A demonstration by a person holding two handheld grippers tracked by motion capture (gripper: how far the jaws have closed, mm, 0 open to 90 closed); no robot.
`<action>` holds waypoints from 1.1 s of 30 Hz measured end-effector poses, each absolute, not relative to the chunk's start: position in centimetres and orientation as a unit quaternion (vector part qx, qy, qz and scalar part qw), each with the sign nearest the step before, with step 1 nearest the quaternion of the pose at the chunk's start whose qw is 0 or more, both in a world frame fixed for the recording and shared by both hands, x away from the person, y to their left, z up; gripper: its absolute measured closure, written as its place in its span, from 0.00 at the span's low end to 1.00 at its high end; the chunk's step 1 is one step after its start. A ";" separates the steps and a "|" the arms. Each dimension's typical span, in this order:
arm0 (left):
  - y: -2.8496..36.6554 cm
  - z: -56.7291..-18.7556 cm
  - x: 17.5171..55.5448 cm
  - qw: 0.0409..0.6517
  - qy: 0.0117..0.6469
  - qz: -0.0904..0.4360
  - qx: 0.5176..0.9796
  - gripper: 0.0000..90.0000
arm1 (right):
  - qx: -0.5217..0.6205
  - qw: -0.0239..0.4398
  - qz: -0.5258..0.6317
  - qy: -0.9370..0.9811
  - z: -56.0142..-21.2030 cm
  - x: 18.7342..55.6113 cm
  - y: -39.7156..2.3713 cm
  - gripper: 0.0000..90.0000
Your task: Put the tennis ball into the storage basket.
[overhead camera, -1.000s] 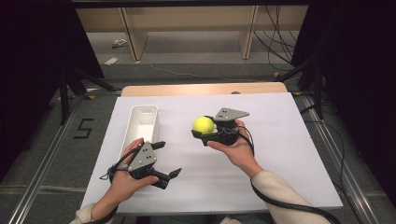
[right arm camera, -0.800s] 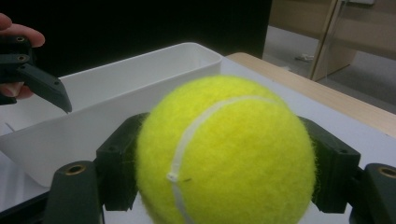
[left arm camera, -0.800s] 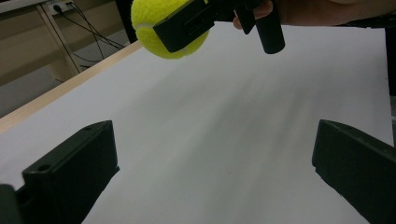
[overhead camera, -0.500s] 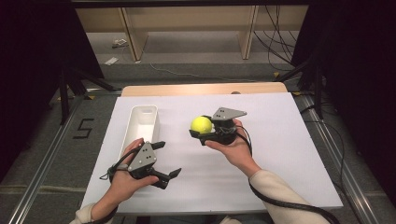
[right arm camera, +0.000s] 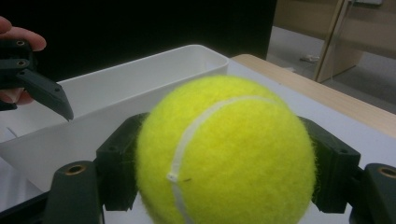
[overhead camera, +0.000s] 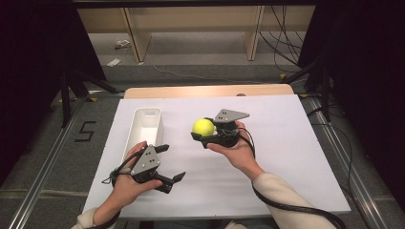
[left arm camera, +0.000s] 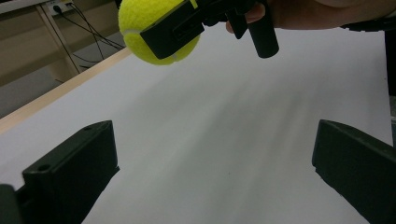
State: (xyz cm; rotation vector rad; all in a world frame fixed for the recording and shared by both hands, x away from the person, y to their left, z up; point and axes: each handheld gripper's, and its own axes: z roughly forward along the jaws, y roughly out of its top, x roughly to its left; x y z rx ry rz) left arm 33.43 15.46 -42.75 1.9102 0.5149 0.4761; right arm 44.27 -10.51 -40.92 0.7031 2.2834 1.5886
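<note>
**Tennis ball in carry, white bin pending**

Item 1: tennis ball (overhead camera: pixel 203 127). I am holding it clamped between the jaws of my right tool (overhead camera: pixel 206 135), lifted off the worktop (overhead camera: pixel 286 157) and sitting over the middle of the white sheet, a little toward the far edge. In the right gripper view the ball (right arm camera: pixel 224 151) is bulging between both black jaws, seam facing the camera, so the grip is looking firm and centred.

Item 2: white bin (overhead camera: pixel 145 128). It is standing long and narrow near the left edge of the worktop, open side up, nothing showing inside it. From the right gripper view its rim (right arm camera: pixel 140 70) is lying just beyond the ball, so I am judging the ball to be near it but not yet over it.

Item 3: left tool (overhead camera: pixel 165 164). I am resting it toward the near-left corner, jaws standing wide apart and gripping nothing. In the left gripper view, bare worktop is lying between them.

Step in hand, as I am reading it: the carry, with the ball picked up and heading for the bin.

Next move, as I am judging it: I am needing to bring the right tool leftward until the ball is hanging squarely above the bin's opening, lower it inside the walls, then part the jaws. The bin is narrow, so lining up across its width is mattering most.
</note>
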 end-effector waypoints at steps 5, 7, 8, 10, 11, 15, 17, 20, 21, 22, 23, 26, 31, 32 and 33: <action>15.5 -42.8 33.4 0.526 0.215 0.199 0.799 0.00 | 0.242 0.136 0.549 0.788 -40.8 44.3 -10.5 0.30; 15.4 -42.8 33.4 0.526 0.215 0.198 0.799 0.00 | 0.242 0.135 0.549 0.788 -40.8 44.4 -10.5 0.30; 15.4 -42.8 33.4 0.525 0.214 0.198 0.799 0.00 | 0.243 0.135 0.550 0.788 -40.8 44.4 -10.4 0.30; 15.4 -42.8 33.4 0.525 0.214 0.198 0.799 0.00 | 0.242 0.135 0.550 0.788 -40.8 44.4 -10.4 0.30; 15.4 -42.8 33.4 0.525 0.214 0.198 0.800 0.00 | 0.242 0.135 0.551 0.787 -40.8 44.4 -10.3 0.30; 15.4 -42.8 33.4 0.525 0.214 0.198 0.800 0.00 | 0.241 0.135 0.550 0.788 -40.7 44.4 -10.2 0.30; 15.4 -42.8 33.4 0.525 0.215 0.198 0.799 0.00 | 0.240 0.135 0.551 0.788 -40.7 44.4 -10.1 0.29; 15.4 -42.8 33.4 0.525 0.214 0.198 0.800 0.00 | 0.239 0.135 0.551 0.788 -40.7 44.5 -9.9 0.30; 15.4 -42.8 33.4 0.525 0.214 0.198 0.800 0.00 | 0.238 0.135 0.551 0.789 -40.7 44.5 -9.9 0.29; 15.4 -42.8 33.4 0.525 0.213 0.197 0.800 0.00 | 0.239 0.134 0.551 0.788 -40.7 44.5 -9.8 0.30; 15.4 -42.8 33.4 0.525 0.213 0.197 0.800 0.00 | 0.239 0.133 0.551 0.788 -40.7 44.5 -9.8 0.29; 15.4 -42.8 33.4 0.525 0.214 0.198 0.800 0.00 | 0.239 0.134 0.551 0.788 -40.7 44.5 -9.6 0.29; 15.4 -42.8 33.4 0.525 0.214 0.197 0.800 0.00 | 0.237 0.133 0.552 0.788 -40.7 44.5 -9.4 0.30; 15.4 -42.8 33.4 0.525 0.213 0.197 0.800 0.00 | 0.237 0.133 0.552 0.788 -40.7 44.6 -9.4 0.29; 15.4 -42.8 33.4 0.525 0.213 0.197 0.800 0.00 | 0.237 0.132 0.552 0.789 -40.7 44.6 -9.4 0.30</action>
